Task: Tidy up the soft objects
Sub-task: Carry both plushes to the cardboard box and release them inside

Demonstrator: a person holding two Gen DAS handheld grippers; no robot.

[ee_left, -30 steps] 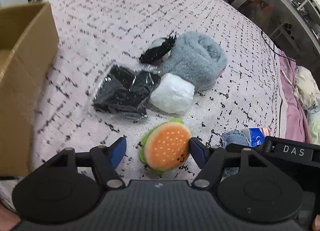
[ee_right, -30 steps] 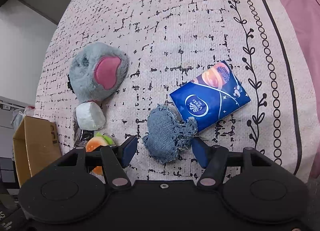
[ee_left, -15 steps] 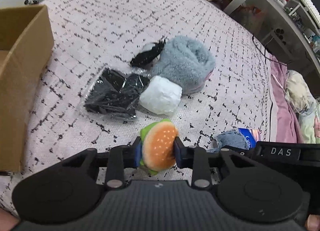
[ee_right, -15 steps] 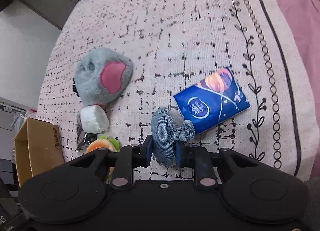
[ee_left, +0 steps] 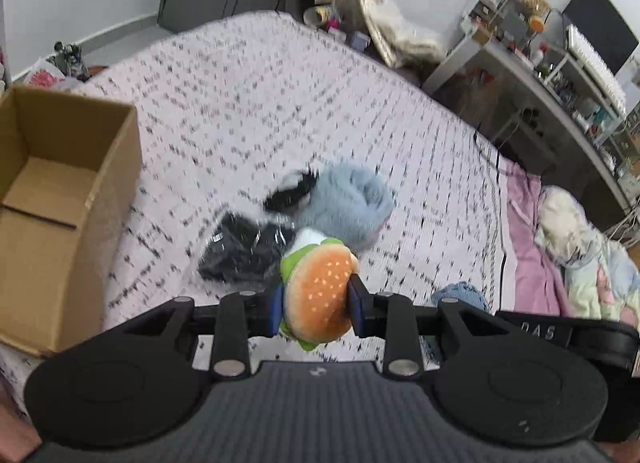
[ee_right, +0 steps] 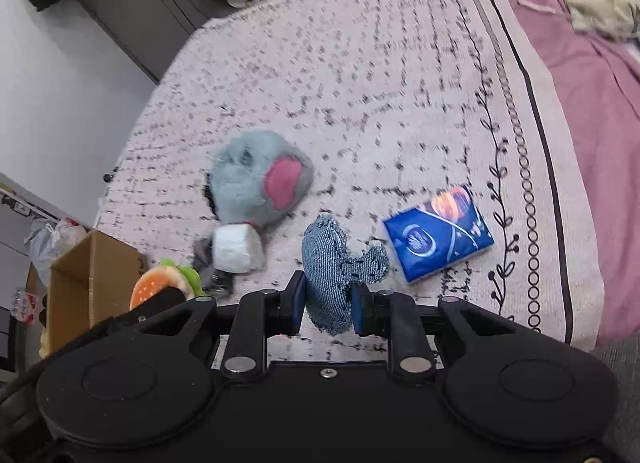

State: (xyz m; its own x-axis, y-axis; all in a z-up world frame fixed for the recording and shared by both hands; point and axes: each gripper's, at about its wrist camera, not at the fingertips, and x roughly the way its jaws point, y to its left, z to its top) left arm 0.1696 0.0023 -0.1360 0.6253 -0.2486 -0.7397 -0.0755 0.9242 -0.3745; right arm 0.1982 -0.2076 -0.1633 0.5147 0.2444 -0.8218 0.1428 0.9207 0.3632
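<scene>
My left gripper (ee_left: pixel 316 309) is shut on a plush hamburger (ee_left: pixel 320 295), held clear above the patterned bedspread (ee_left: pixel 248 111). The hamburger (ee_right: pixel 160 287) also shows at the lower left of the right wrist view. My right gripper (ee_right: pixel 326 309) is shut on a denim fabric toy (ee_right: pixel 336 267), likewise off the bed. Below lie a grey plush (ee_left: pixel 348 203) with a pink patch, a white roll (ee_right: pixel 238 249) and a black item in clear plastic (ee_left: pixel 240 251). An open cardboard box (ee_left: pixel 60 199) stands at the left; its inside shows only bare cardboard.
A blue tissue pack (ee_right: pixel 438 233) lies on the bedspread right of the denim toy. A pink sheet (ee_right: pixel 592 95) with crumpled bedding (ee_left: pixel 576 223) lies to the right. A cluttered desk (ee_left: pixel 560 75) stands beyond the bed, with dark furniture (ee_right: pixel 132 7) at its far end.
Both grippers closed from open, the left on the hamburger and the right on the denim toy, then rose with them off the bed. More of the room and box now shows.
</scene>
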